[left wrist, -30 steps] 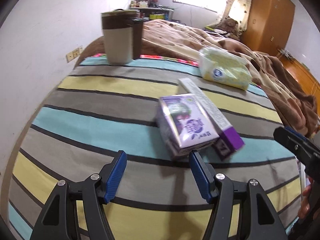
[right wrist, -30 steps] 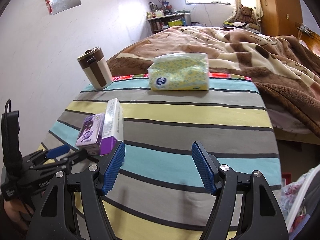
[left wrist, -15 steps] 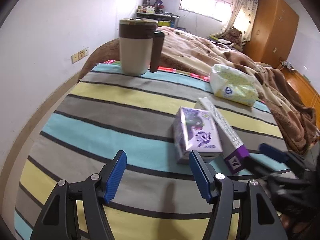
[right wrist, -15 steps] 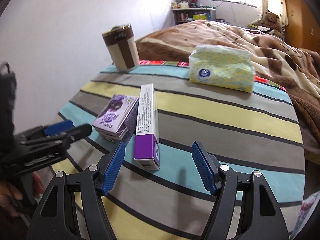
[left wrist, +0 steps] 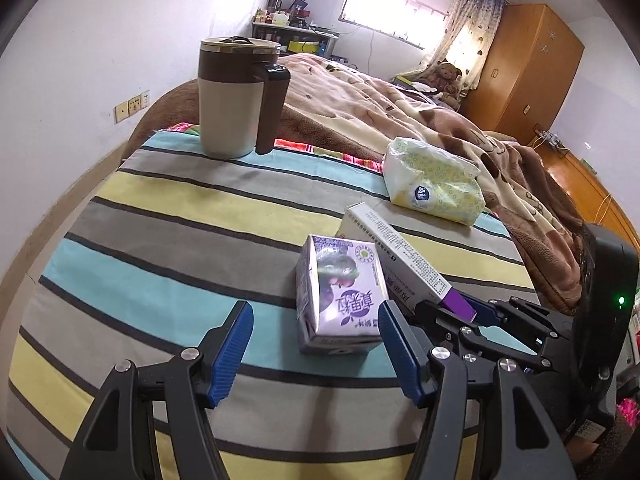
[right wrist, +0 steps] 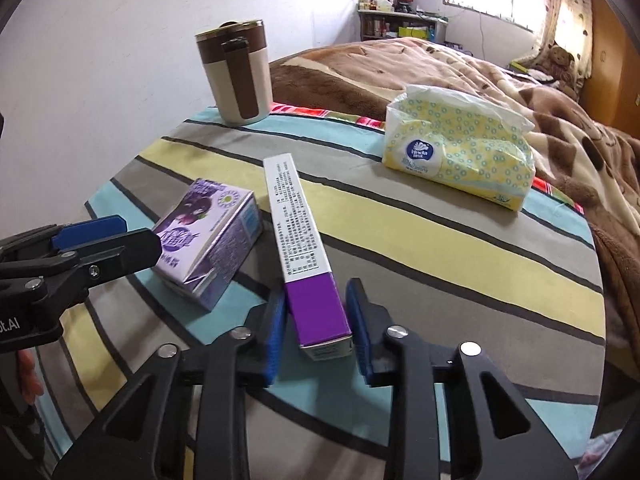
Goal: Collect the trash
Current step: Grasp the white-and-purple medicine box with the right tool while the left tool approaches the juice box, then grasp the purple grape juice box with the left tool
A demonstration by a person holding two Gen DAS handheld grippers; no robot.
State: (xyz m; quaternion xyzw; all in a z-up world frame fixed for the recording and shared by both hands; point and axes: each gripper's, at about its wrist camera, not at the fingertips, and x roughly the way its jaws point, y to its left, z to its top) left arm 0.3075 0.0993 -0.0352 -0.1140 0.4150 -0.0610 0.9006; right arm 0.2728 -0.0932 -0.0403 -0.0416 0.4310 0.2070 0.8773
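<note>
Each camera sat on a gripper, close above the striped table [left wrist: 168,200] and angled down across it toward the bed [right wrist: 400,64]. The left view looked from the table's left side, the right from nearer its middle. Both shared the mug [left wrist: 236,96], tissue pack [right wrist: 456,152] and two cartons.

Right hand-held gripper [right wrist: 316,330] clamped, left [left wrist: 316,344] agape

On my striped cloth [right wrist: 440,240] — four things.
One mug [right wrist: 236,76], one tissue pack [right wrist: 460,160], one long box [right wrist: 300,240], one purple carton [right wrist: 208,236].
</note>
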